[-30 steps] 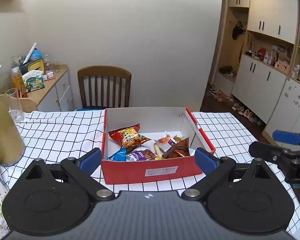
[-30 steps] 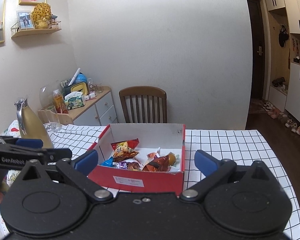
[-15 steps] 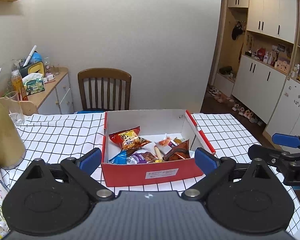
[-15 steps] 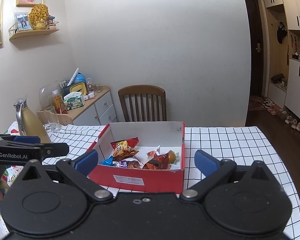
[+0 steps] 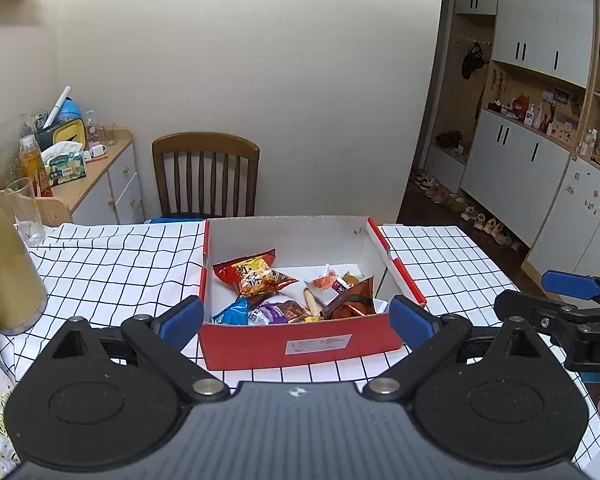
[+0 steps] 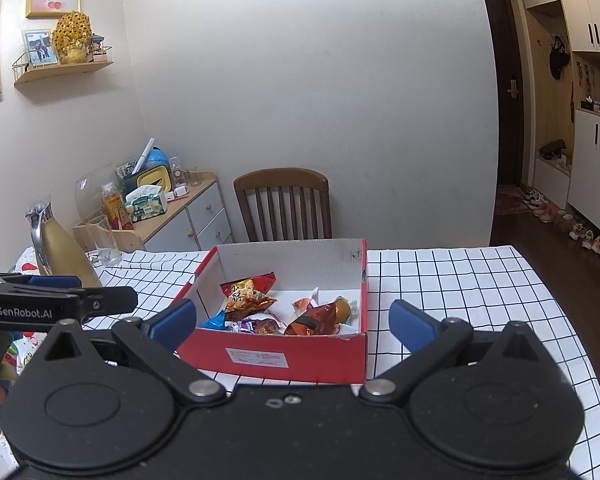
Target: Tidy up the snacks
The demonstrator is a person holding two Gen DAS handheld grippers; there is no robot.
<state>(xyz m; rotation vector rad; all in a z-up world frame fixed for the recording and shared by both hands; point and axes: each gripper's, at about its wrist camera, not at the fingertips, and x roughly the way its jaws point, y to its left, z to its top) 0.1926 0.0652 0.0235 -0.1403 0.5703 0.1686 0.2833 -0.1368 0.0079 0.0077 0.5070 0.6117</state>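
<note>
Far to the left of the left gripper (image 5: pixel 296 316) stands a gold jug (image 5: pixel 4 276) on the checked tablecloth (image 5: pixel 112 272), with a clear glass (image 5: pixel 27 212) behind it. The left gripper itself is spread wide, its blue pads on either side of the near wall of the red box (image 5: pixel 300 346), and it carries nothing. Straight ahead of it, inside the box, lie the snacks: a red and yellow bag (image 5: pixel 254 274) toward the left wall, a blue packet (image 5: pixel 232 313) and a purple packet (image 5: pixel 278 312) close to the near wall, a pale stick (image 5: pixel 312 301) in the middle, and a brown packet (image 5: pixel 350 300) toward the right wall. No snack shows on the cloth outside the box.

The right gripper (image 6: pixel 292 320) is also spread wide and empty, and the box sits ahead of it, a little to its left.

All snacks that I can see are already in the box, so this can be a finished collecting, or a moment before sorting them inside; the pictures do not decide it. If a packet must be taken, I judge it is better to come from above, close on one crinkled edge only, and press gently, because the bags overlap and can slip
</note>
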